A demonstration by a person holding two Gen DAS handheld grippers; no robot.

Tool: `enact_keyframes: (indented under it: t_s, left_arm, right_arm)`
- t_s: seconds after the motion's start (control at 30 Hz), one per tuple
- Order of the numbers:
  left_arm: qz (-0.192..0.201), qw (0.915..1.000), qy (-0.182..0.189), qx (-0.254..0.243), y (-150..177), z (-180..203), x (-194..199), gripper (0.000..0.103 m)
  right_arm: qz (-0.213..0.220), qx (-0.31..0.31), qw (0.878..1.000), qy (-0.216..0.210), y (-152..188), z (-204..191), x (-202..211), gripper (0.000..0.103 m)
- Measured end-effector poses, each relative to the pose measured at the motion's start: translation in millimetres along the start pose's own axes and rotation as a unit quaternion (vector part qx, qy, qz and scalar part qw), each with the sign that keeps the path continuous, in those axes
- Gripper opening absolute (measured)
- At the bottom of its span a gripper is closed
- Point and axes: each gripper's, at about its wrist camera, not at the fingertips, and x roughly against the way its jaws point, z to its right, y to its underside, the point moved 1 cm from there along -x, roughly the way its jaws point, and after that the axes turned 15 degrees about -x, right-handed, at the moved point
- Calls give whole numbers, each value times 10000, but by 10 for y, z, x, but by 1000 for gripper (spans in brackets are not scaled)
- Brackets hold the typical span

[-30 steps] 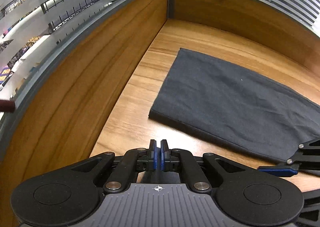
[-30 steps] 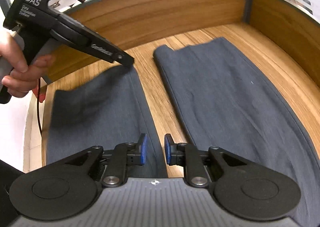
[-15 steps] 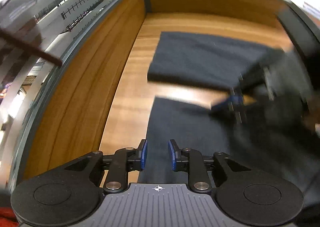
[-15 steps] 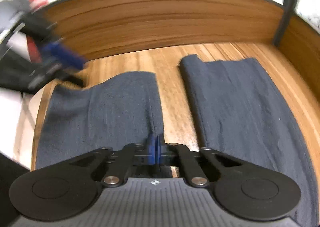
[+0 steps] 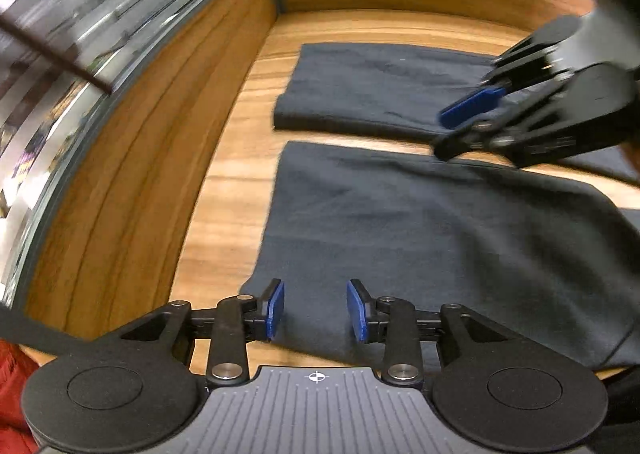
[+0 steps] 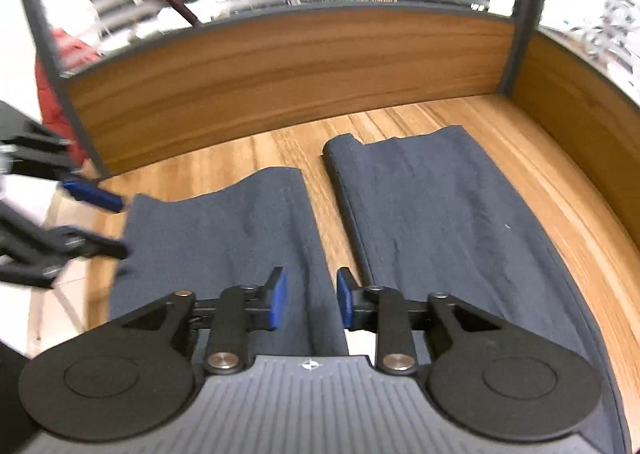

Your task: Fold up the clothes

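Note:
Dark navy trousers lie flat on the wooden table with two legs side by side. The near leg (image 5: 420,230) and far leg (image 5: 372,90) show in the left wrist view; the same legs show in the right wrist view as left leg (image 6: 224,238) and right leg (image 6: 440,222). My left gripper (image 5: 315,310) is open just above the near leg's hem end, holding nothing. My right gripper (image 6: 311,299) is open over the inner edge of the left leg, holding nothing. The right gripper (image 5: 472,122) also appears at the right of the left wrist view, and the left gripper (image 6: 108,222) at the left of the right wrist view.
Wooden partition walls (image 5: 152,126) with glass above enclose the table on the left and back (image 6: 280,66). A strip of bare table (image 6: 336,214) runs between the two legs. Something red (image 5: 12,374) sits beyond the table's near left corner.
Both grippers have opened: the left one wider, the right one from shut. The left gripper has come back over the near leg's hem. The right gripper has lifted slightly.

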Motion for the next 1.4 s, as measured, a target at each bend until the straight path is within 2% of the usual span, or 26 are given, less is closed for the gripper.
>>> enact_keyframes:
  t_s: [0.13, 0.2, 0.3, 0.37, 0.43, 0.5, 0.67, 0.73, 0.8, 0.9, 1.03, 1.13, 1.2, 1.27, 1.33, 1.37, 1.4]
  left_arm:
    - [213, 9978, 161, -602, -116, 194, 8, 38]
    - [329, 9940, 255, -1012, -203, 321, -18, 39]
    - [520, 9849, 427, -1595, -362, 508, -87, 40]
    - [661, 9759, 564, -2004, -474, 655, -135, 40]
    - [812, 9641, 703, -2429, -582, 818, -171, 40]
    - [948, 9484, 851, -2905, -690, 986, -221, 41]
    - [1247, 8981, 1013, -4094, -850, 1363, -292, 45]
    - [1277, 8812, 1109, -4416, -893, 1436, -330, 45]
    - [1239, 8682, 1226, -4646, -925, 1482, -369, 45]
    - [1124, 8573, 1378, -4830, -956, 1513, -429, 45]
    - [1039, 8554, 1575, -4823, -994, 1529, -442, 44]
    - [938, 8615, 1711, -4688, -1029, 1539, -455, 42]
    - [900, 8671, 1744, -4579, -1036, 1539, -459, 30]
    - [853, 8746, 1735, -4446, -1035, 1535, -468, 7]
    - [845, 8821, 1733, -4298, -1023, 1513, -466, 4]
    - [837, 8861, 1717, -4223, -1015, 1503, -465, 4]
    - [830, 8900, 1699, -4148, -1008, 1494, -463, 4]
  right_arm:
    - [-16, -359, 9994, -18, 322, 141, 504, 39]
    - [-49, -540, 9984, 144, 551, 224, 727, 41]
    - [-131, -834, 9954, 448, 945, 325, 1036, 42]
    - [-192, -1042, 9923, 645, 1205, 381, 1200, 42]
    - [-238, -1259, 9880, 861, 1437, 428, 1361, 42]
    - [-253, -1453, 9831, 1086, 1645, 465, 1509, 42]
    - [-353, -1594, 9738, 1583, 2035, 565, 1782, 43]
    - [-399, -1527, 9716, 1761, 2137, 616, 1857, 43]
    - [-470, -1407, 9717, 1839, 2196, 674, 1893, 44]
    - [-613, -1088, 9730, 1939, 2258, 786, 1903, 44]
    - [-952, -672, 9743, 1929, 2250, 998, 1794, 48]
    - [-1156, -539, 9749, 1827, 2212, 1169, 1714, 49]
    - [-1279, -632, 9762, 1634, 2202, 1267, 1681, 49]
    - [-1424, -710, 9763, 1468, 2203, 1336, 1640, 49]
    - [-1558, -741, 9760, 1329, 2207, 1370, 1610, 47]
    - [-1590, -764, 9758, 1294, 2215, 1382, 1612, 33]
    - [-1621, -824, 9751, 1268, 2213, 1391, 1627, 3]
